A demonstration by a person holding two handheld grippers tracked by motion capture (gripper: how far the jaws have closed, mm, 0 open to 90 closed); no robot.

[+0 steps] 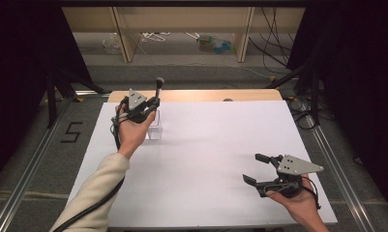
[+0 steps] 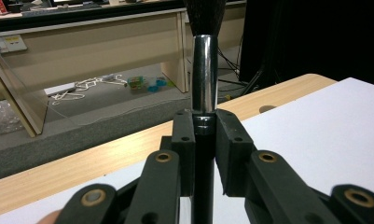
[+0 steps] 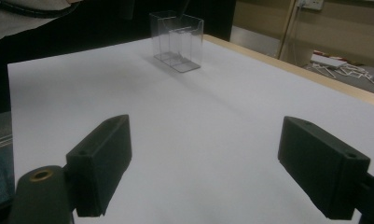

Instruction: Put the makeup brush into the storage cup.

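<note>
The makeup brush (image 2: pixel 204 70) stands upright, bristles up, clamped at its handle in the left gripper's (image 1: pixel 142 107) jaws above the clear holder (image 3: pixel 177 41) on the bench (image 1: pixel 206 145), likely for dropping in, the left gripper view showing its chrome ferrule, while the right gripper (image 1: pixel 257 169) waits with jaws apart and empty.

high view overhead facing forward; gripper views low, close; all share white table (image 1: pixel 206 145)
</note>
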